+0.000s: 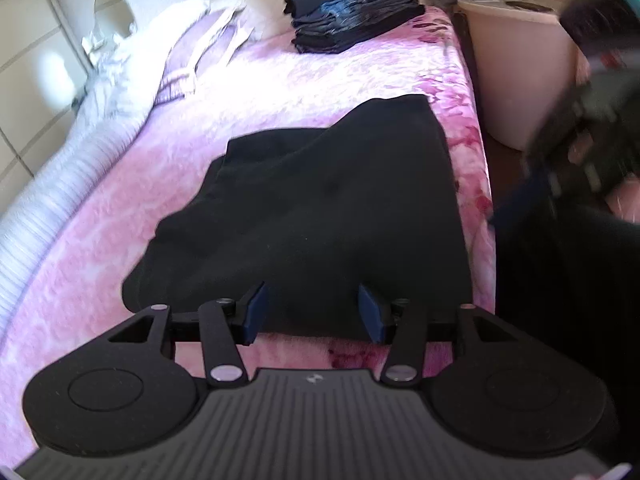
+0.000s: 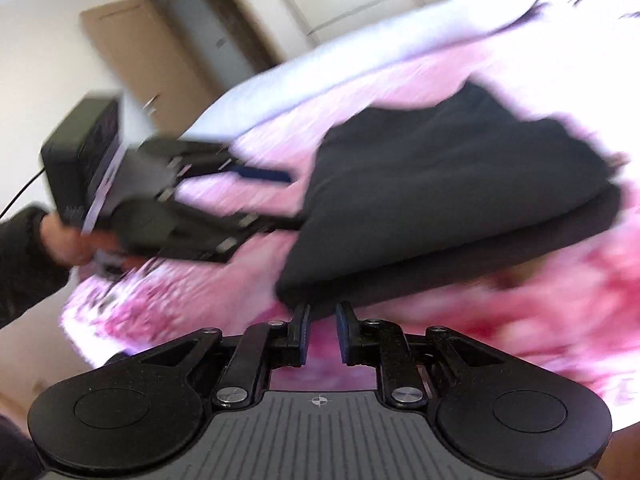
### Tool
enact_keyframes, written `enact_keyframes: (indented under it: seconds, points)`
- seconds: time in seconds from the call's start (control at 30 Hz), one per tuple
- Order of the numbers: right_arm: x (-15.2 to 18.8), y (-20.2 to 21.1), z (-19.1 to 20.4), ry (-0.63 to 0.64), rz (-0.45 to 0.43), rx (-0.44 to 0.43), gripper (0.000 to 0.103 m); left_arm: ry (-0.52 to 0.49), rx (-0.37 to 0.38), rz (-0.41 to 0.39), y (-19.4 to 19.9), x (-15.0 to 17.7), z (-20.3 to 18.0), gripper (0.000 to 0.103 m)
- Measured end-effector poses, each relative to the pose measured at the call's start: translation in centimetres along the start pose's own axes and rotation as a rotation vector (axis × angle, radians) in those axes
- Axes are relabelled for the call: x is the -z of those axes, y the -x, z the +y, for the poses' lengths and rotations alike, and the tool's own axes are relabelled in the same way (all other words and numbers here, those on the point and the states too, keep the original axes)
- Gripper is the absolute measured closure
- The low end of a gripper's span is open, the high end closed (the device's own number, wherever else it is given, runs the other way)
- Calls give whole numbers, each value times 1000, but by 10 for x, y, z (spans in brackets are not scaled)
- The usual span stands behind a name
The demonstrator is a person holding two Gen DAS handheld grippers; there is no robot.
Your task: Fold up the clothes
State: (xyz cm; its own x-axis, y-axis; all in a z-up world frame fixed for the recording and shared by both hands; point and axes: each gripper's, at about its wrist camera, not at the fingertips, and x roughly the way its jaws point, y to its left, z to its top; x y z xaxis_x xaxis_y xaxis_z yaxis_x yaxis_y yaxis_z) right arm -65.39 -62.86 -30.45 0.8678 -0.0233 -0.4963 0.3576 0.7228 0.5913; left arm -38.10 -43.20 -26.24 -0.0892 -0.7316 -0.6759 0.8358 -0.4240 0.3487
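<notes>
A black garment [image 1: 320, 200] lies folded on the pink bedspread [image 1: 280, 80], near the bed's right edge. My left gripper [image 1: 312, 306] is open, its blue pads [image 1: 254, 312] spread wide over the garment's near edge with nothing between them. In the right wrist view the same garment [image 2: 440, 200] shows as a thick folded bundle. My right gripper [image 2: 323, 326] hovers just short of its near edge, fingers close together with a narrow gap and nothing in it. The left gripper [image 2: 286, 200] reaches the garment from the left, held by a hand [image 2: 68, 240].
A stack of folded dark clothes [image 1: 352, 12] sits at the far end of the bed. White crumpled bedding [image 1: 120, 80] runs along the left side. A pale bucket [image 1: 520, 72] stands on the floor to the right, behind the blurred right gripper [image 1: 520, 200]. A brown door [image 2: 132, 48] is behind.
</notes>
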Motion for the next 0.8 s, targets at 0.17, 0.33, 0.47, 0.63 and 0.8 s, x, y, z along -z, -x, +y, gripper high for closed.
enact_keyframes:
  seconds: [0.17, 0.33, 0.47, 0.63, 0.8]
  points:
    - [-5, 34, -37, -198, -175, 69, 20, -84, 36, -106, 10, 3, -18, 57]
    - [-11, 26, -79, -386, -268, 53, 20, -87, 154, -60, -11, 2, -25, 53]
    - [-17, 11, -105, -504, -328, 31, 20, -85, 181, -44, -19, 0, -29, 49]
    - [-34, 14, -124, -584, -396, 97, 95, -90, 206, -42, -21, -9, -37, 42]
    - [-86, 27, -139, -436, -370, 185, 96, -48, 237, -92, -37, -35, -55, 42]
